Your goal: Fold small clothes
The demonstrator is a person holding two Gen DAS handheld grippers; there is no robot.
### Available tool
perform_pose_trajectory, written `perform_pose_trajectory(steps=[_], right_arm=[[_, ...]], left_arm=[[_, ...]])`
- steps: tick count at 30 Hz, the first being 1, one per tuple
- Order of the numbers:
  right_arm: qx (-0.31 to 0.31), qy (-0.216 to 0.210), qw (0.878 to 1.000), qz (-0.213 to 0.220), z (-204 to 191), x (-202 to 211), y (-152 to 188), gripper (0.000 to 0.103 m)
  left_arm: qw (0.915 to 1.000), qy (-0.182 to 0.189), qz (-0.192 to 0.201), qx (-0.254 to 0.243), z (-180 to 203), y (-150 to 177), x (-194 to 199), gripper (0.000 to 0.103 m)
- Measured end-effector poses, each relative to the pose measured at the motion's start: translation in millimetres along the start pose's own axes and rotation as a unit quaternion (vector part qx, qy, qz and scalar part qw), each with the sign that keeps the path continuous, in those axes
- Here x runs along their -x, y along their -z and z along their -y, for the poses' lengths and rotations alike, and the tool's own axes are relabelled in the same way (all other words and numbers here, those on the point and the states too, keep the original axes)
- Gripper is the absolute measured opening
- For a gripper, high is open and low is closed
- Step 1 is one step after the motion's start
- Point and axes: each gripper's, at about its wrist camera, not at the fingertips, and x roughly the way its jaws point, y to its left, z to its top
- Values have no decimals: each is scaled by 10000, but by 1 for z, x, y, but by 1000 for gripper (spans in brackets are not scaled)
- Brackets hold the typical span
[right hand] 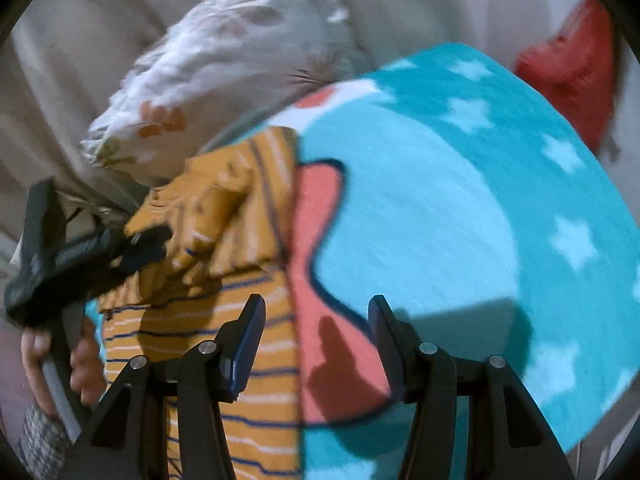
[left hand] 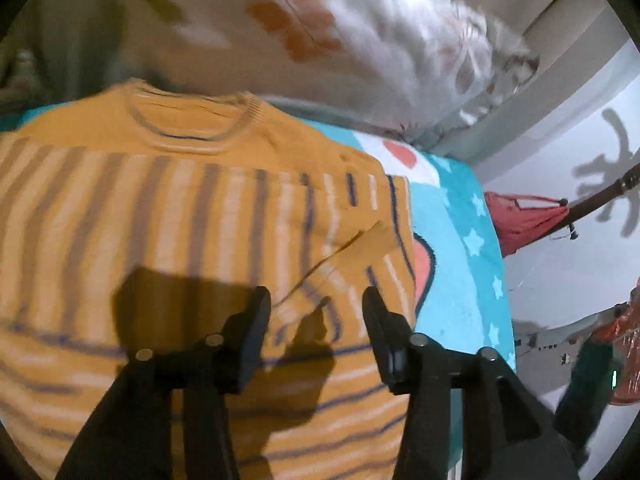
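I think the step in hand is the next fold of the sweater [left hand: 192, 216], and to do it well I must choose the edge with care. My left gripper [left hand: 316, 312] hangs over the sleeve [left hand: 344, 260] that is already laid across the body, with its jaws spread and nothing between them. I would bring it down on the free edge, take only one layer, and pull flat so the fold does not bunch. My right gripper [right hand: 316, 332] is also spread and empty, over the blanket [right hand: 460, 208] just beside the sweater's side edge. It can press or take the hem there.

The sweater lies face up on the turquoise blanket with white stars. It is mustard orange, knitted, with pale and dark blue stripes and a ribbed round collar [left hand: 192, 120]. Near the other gripper, in the right wrist view, the cloth is bunched. A flowered pillow [right hand: 224, 64] lies behind.
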Motion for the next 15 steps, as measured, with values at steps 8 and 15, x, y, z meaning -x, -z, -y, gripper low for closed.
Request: perform_pose_trajectory(steps=[8,15], right_arm=[[598,-839,9936,-454,-65,-71,-47,58],[238,-677,9946,-747,-80,-129,-67,22]], left_arm=[[9789,-1658,841,848,-103,61,114,56],[9476,-2435,983,1820,-177,122,179,56]])
